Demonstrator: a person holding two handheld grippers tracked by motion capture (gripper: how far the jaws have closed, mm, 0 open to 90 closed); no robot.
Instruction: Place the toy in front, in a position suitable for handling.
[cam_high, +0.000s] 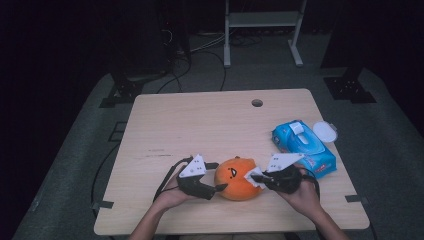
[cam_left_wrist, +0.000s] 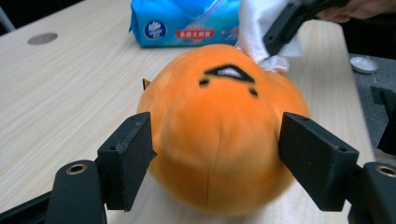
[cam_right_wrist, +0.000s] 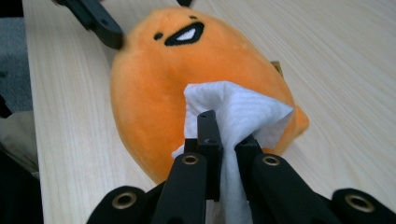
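Orange plush is sitting at the middle of things: the round orange toy (cam_high: 236, 178) with a stitched black mouth is lying on the wooden table (cam_high: 200, 125), close to the edge nearest the person. The left gripper (cam_high: 218, 187) is reaching in from the toy's left, its jaws standing on either side of the toy's body and touching or all but touching the fabric (whether they are really squeezing it I cannot tell from the left gripper view). The right gripper (cam_high: 256, 178) is coming in from the toy's right, its jaws clamped together on a white wipe (cam_right_wrist: 236, 116), and the crumpled end of that wipe is pressing against the toy's side, below its mouth. A blue pack of wipes (cam_high: 302, 147) is lying just beyond the toy on its right, and a small white lid (cam_high: 325, 131) is resting beside the pack, still farther from the toy.
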